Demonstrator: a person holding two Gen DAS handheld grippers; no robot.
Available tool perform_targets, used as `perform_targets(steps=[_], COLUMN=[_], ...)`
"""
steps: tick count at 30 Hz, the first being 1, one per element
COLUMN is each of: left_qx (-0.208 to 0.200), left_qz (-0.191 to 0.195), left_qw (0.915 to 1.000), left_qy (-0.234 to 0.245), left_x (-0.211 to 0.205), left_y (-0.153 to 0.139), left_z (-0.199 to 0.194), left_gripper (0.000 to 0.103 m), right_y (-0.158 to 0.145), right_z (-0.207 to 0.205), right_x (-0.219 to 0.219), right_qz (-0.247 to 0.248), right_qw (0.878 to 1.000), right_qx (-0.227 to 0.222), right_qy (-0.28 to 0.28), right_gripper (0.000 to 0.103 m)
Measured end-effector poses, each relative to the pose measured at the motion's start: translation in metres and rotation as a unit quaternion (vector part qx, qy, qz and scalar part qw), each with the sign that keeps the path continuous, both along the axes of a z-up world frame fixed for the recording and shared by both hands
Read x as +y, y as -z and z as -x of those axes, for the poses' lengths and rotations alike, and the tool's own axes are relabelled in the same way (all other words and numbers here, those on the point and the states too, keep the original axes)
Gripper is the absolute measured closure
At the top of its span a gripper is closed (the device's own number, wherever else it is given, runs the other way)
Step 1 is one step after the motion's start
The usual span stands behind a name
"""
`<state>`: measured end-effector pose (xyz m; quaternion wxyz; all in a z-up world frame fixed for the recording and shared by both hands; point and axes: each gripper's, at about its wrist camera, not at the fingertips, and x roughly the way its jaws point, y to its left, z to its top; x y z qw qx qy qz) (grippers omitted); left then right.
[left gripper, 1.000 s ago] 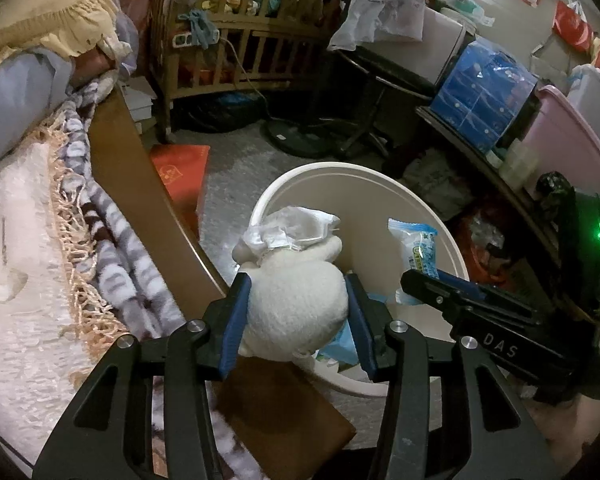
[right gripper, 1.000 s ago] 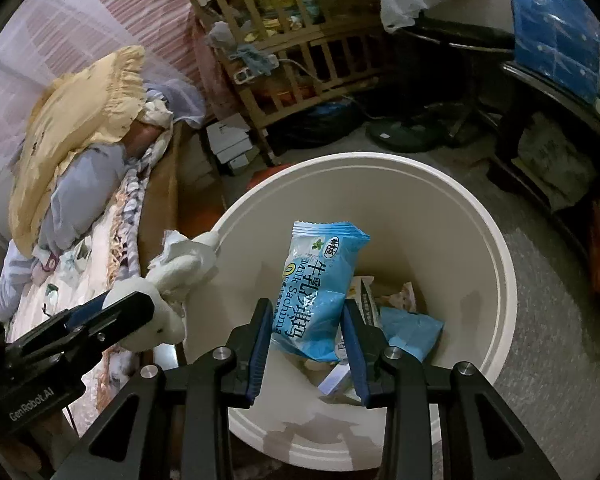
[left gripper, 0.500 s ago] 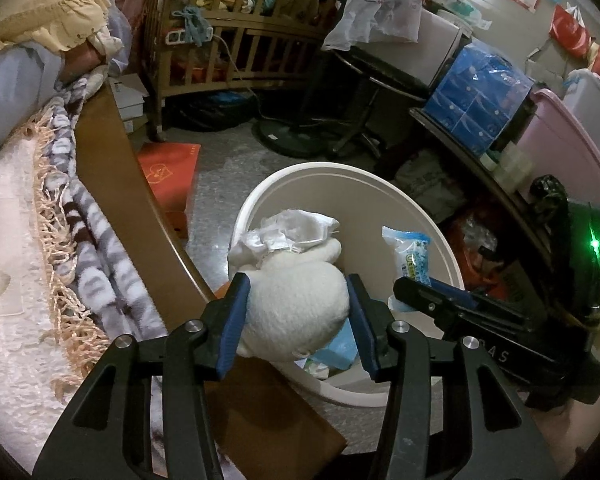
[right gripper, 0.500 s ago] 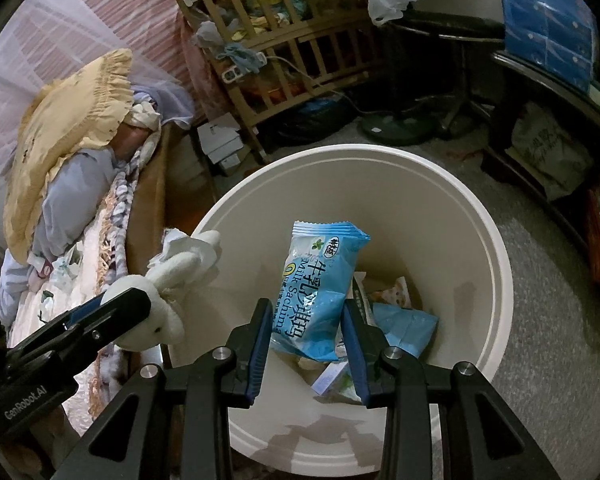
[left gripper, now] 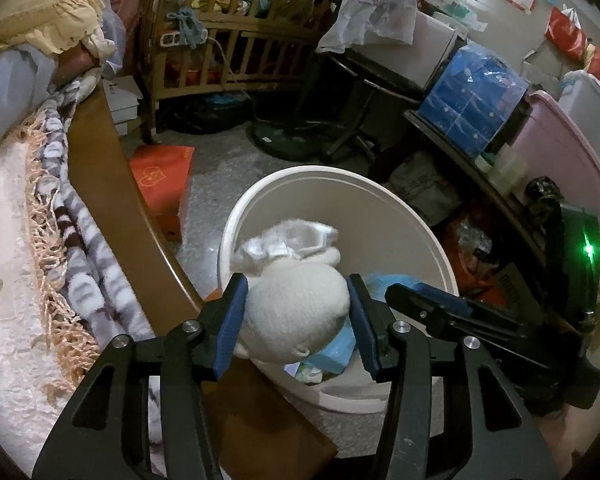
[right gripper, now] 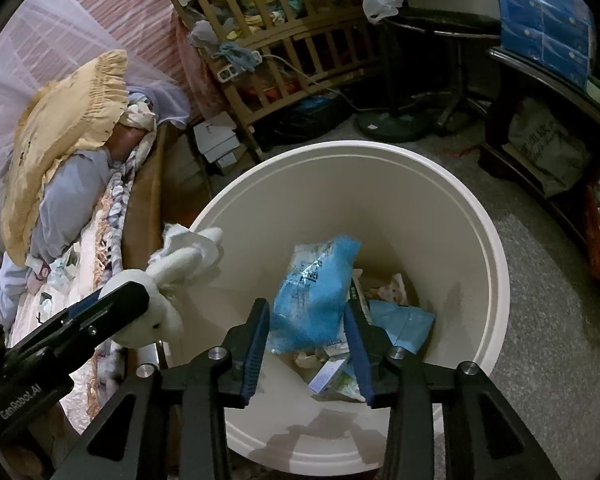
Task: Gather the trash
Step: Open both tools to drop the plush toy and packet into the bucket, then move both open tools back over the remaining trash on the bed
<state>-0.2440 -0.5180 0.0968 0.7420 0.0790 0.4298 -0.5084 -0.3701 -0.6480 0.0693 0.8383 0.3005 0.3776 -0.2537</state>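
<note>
Both tools angle downward side by side, left tool (left gripper: pixel 296 322) and right tool (right gripper: pixel 306 342) jaws opening.

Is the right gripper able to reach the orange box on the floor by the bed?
Probably not right now. The right gripper hangs over the white bin, and the orange box lies beyond the bin's far side beside the bed.

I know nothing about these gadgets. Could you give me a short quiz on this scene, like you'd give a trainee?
1. What sits between the left gripper's fingers? A plush bunny; B glass bottle; C shoe.
2. True or false: the white bin is empty.
3. Fill in: the blue packet between the right gripper's fingers is above the ___.
Key: 1 A; those fingers are opening but touch it. 2 False; wrappers lie inside. 3 bin; these fingers are opening, the packet blurred between them.
</note>
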Motion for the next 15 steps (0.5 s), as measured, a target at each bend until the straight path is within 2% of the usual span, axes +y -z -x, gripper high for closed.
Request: perform_targets(steps=[6, 15], left_qx=[0.008, -0.019], left_qz=[0.009, 0.002], left_qw=[0.9999, 0.9993], left_qy=[0.001, -0.032], left_x=[0.006, 0.043], left_y=[-0.002, -0.012], left_z=[-0.002, -0.014], left_gripper=[0.042, 0.042], right_y=[-0.001, -0.007], right_z=[0.002, -0.009], right_x=[0.0, 0.015], right_qz=[-0.001, -0.002], right_qw=[1.0, 1.0], right_qx=[0.002, 0.002], right_qy=[0.008, -0.02], right_gripper=[0.059, 0.056])
